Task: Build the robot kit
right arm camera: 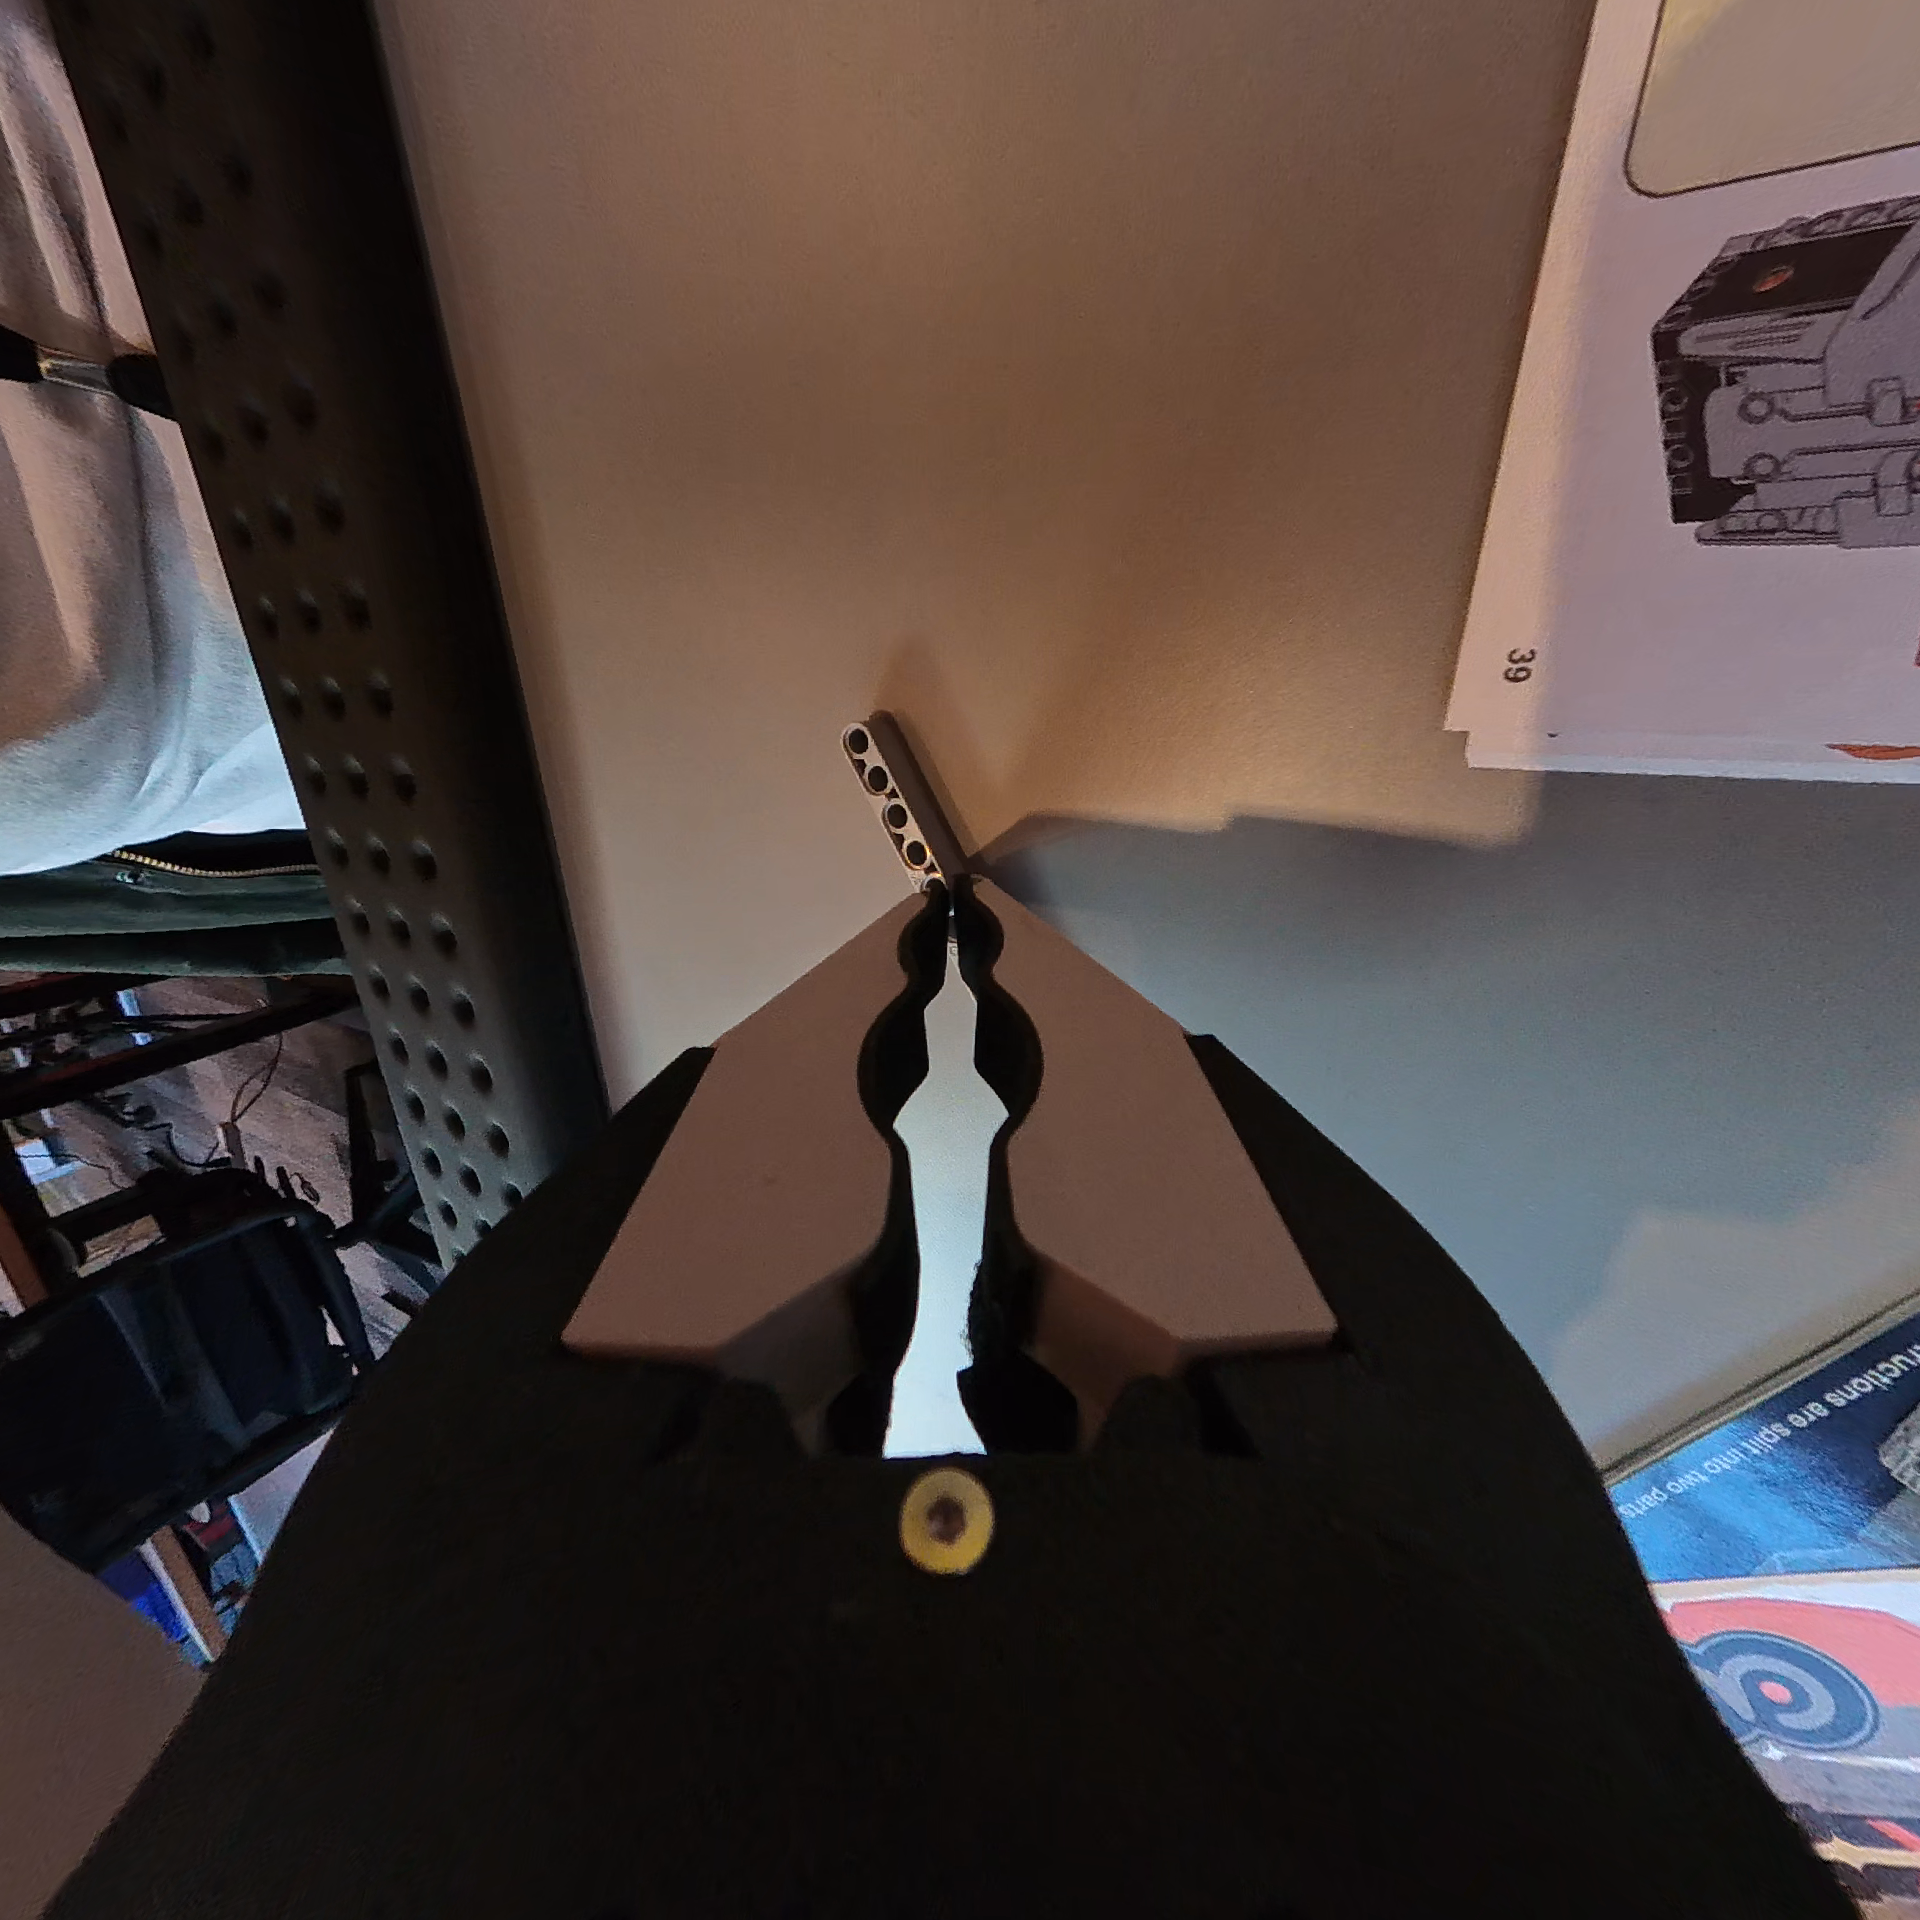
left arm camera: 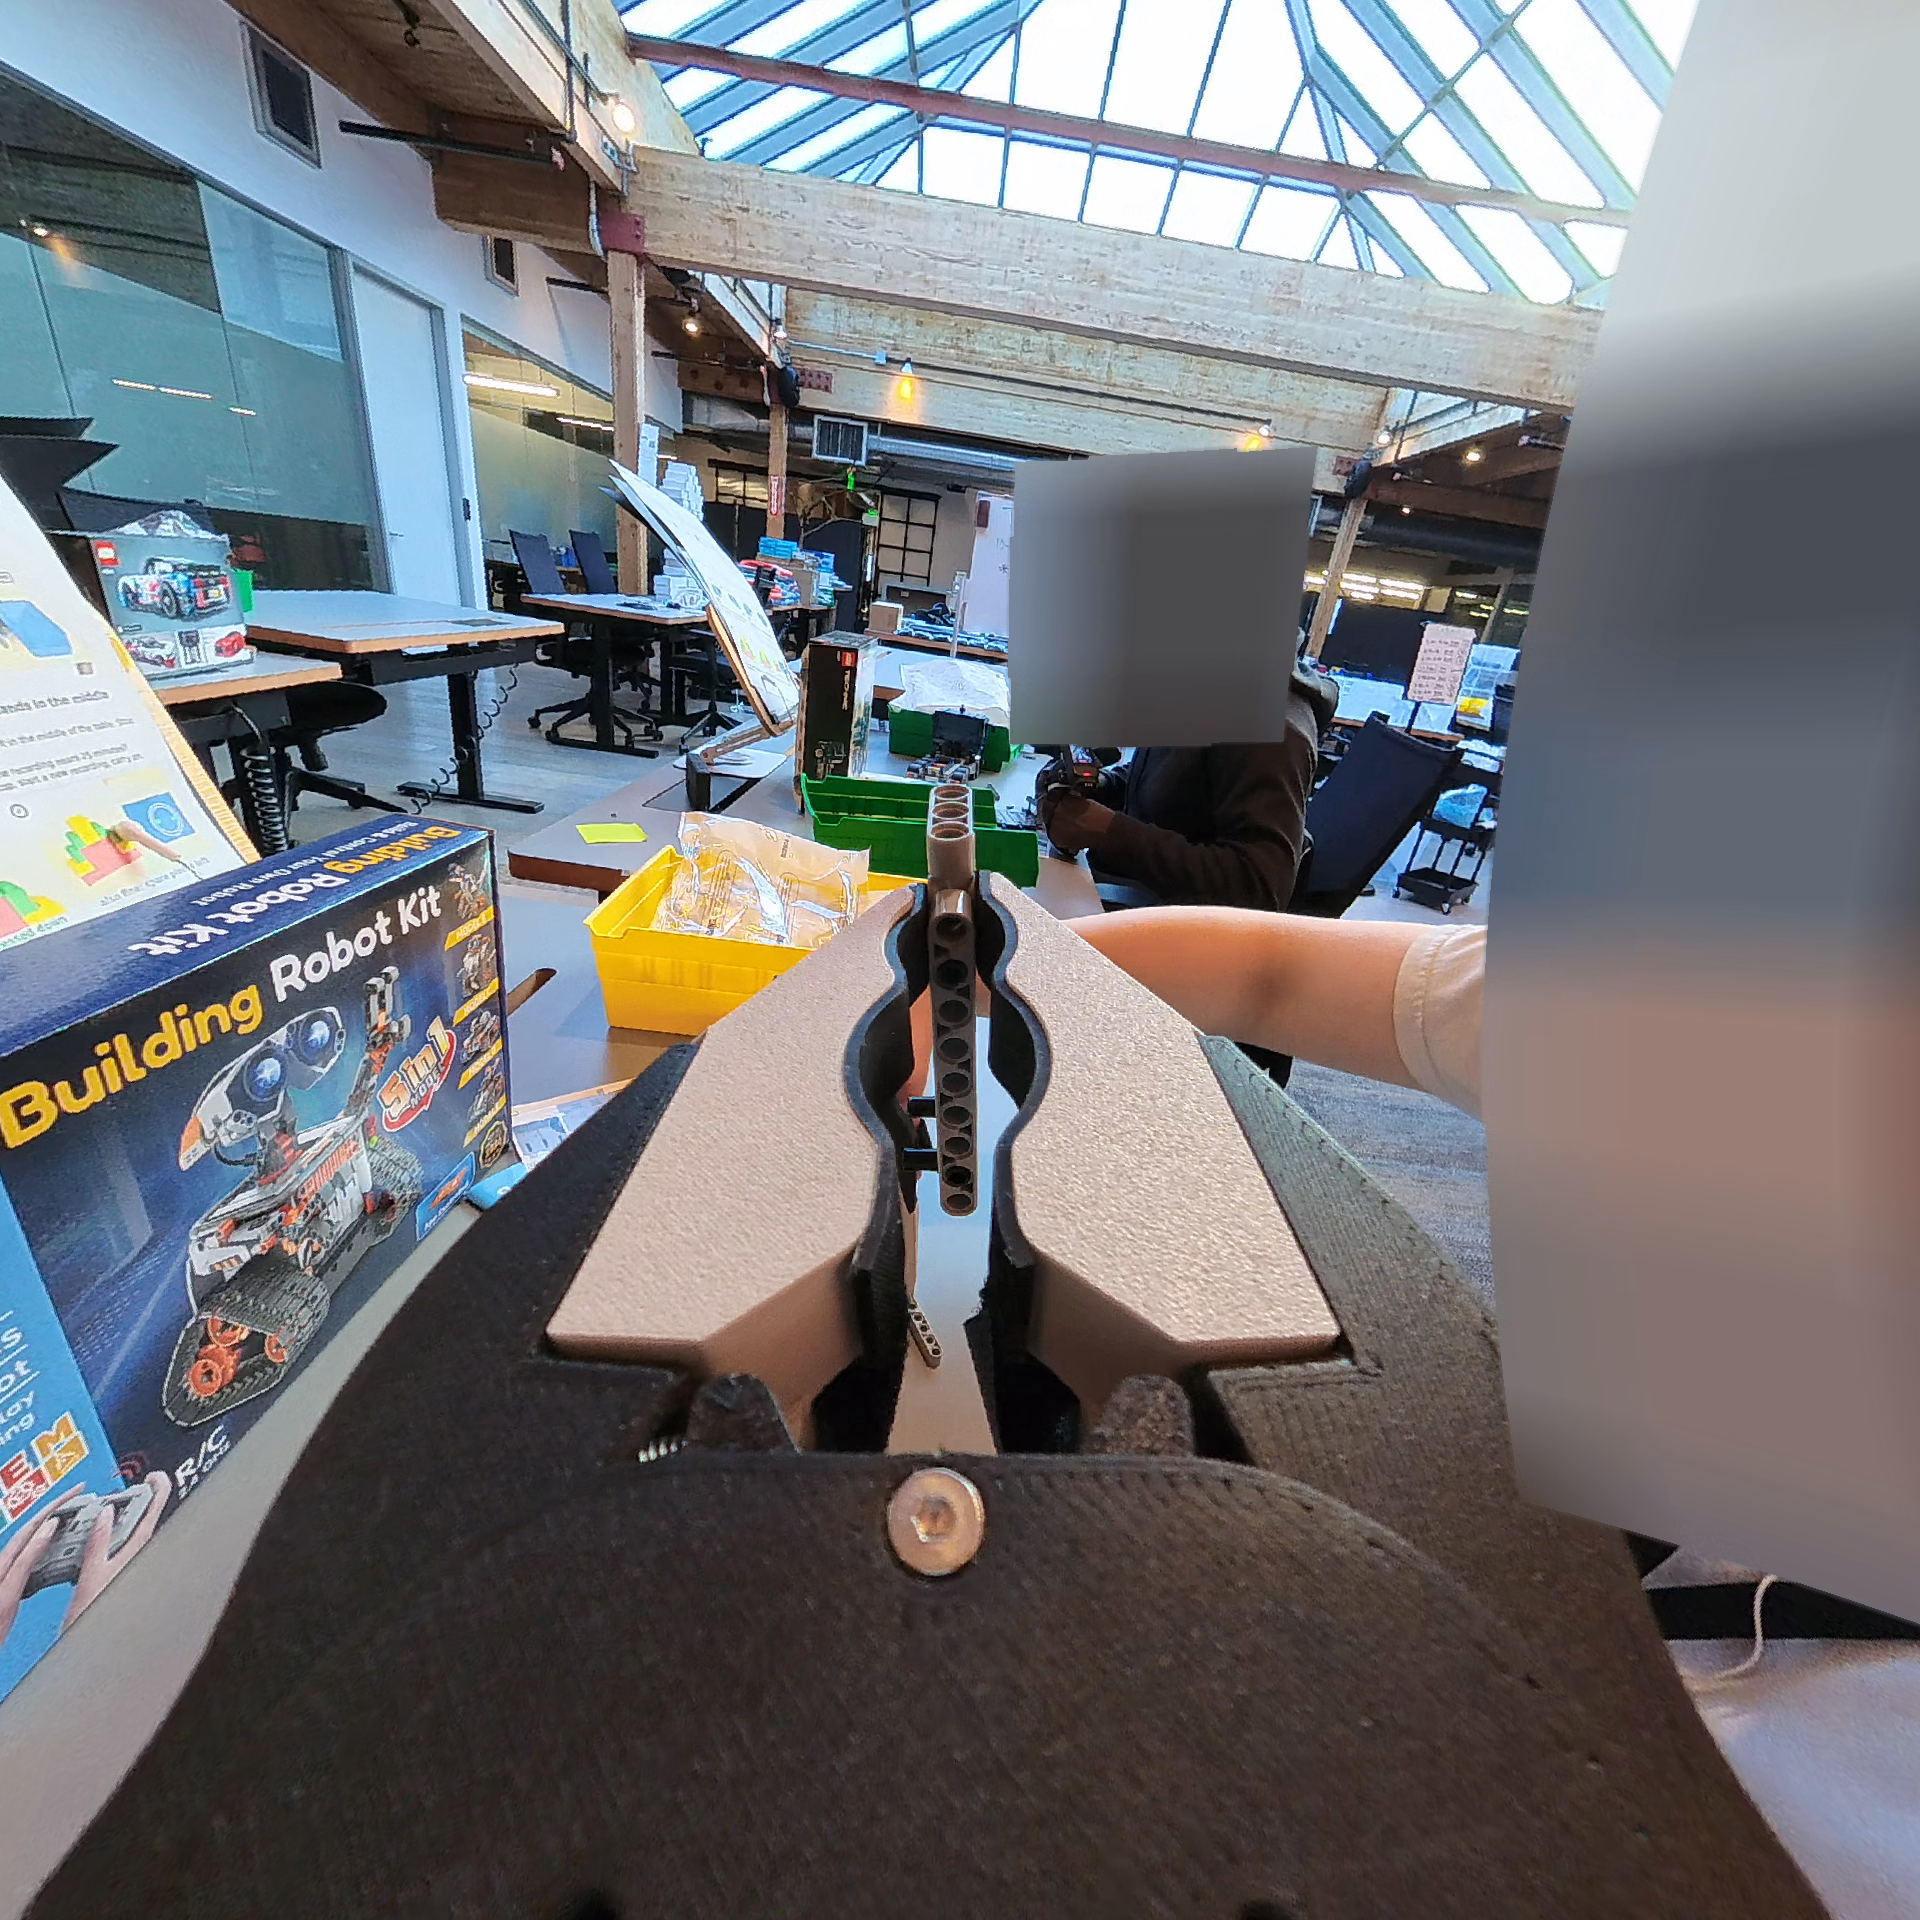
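Note:
My left gripper is shut on a dark grey holed beam that stands upright between the jaws. A lighter grey holed piece is joined to its top end and sticks out past the tips. Black pins project from the beam's left side. Through the jaw gap a small grey beam lies on the table below. My right gripper points down at the pale tabletop. Its tips are pinched on the near end of a light grey holed beam, which reaches away to the upper left.
A blue robot kit box stands at left and a yellow bin with bagged parts behind. Green bins and a seated person are farther back, and a bare arm reaches in from the right. An instruction booklet and a perforated dark post flank the right gripper. My hands' fingertips stand some 40 centimeters from each other.

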The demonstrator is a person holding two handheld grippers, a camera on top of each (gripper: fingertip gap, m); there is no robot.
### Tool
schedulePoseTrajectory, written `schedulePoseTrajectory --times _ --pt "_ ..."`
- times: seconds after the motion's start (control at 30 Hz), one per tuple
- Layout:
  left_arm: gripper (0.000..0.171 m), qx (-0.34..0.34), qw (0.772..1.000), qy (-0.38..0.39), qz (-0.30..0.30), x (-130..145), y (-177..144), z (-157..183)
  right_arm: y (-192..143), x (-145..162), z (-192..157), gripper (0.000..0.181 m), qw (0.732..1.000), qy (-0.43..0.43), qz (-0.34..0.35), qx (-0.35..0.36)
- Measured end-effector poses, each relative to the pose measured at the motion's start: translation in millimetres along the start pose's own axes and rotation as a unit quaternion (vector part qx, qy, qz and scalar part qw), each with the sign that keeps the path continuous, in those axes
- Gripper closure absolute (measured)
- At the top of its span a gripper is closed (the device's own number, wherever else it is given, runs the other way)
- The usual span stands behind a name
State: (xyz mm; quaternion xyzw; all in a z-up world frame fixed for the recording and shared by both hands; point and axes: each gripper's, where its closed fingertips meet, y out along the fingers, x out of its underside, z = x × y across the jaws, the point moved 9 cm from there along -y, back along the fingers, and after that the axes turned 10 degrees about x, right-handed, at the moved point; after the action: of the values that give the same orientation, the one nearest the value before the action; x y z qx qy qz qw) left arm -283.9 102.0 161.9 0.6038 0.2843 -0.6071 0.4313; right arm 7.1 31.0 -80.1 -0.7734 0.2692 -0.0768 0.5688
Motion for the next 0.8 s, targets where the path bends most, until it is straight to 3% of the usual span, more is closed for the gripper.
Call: schedulePoseTrajectory --times 0.2,0.3,0.33,0.4,0.57,0.7,0.8 --pt "0.167 -0.002 1.0 0.0 0.004 -0.7 -2.4 -0.4 -11.7 -3.2 -9.3 0.174 0.998 -0.017 0.052 0.019" --pt "0.167 -0.003 1.0 -0.001 0.004 -0.6 -2.4 -0.9 -21.6 -8.6 -21.4 0.173 0.986 -0.072 0.103 0.106" --pt "0.167 -0.003 1.0 -0.001 0.004 -0.5 -2.3 -0.9 -20.5 -10.6 -31.3 0.163 0.98 -0.103 0.106 0.131" --pt "0.167 -0.005 1.0 0.0 0.001 -0.2 -1.9 -1.2 -14.2 -13.7 -48.6 0.157 0.965 -0.162 0.083 0.191" --pt "0.167 -0.008 1.0 -0.001 -0.005 1.1 0.8 -2.4 0.7 -16.8 -74.1 0.161 0.921 -0.281 0.029 0.269" --pt "0.167 -0.007 1.0 -0.001 -0.011 2.1 3.5 -1.8 10.6 -14.1 -70.9 0.171 0.908 -0.308 -0.028 0.281" --pt "0.167 -0.006 1.0 -0.001 -0.015 2.6 4.7 -1.6 17.0 -15.0 -69.3 0.166 0.909 -0.309 -0.042 0.276"
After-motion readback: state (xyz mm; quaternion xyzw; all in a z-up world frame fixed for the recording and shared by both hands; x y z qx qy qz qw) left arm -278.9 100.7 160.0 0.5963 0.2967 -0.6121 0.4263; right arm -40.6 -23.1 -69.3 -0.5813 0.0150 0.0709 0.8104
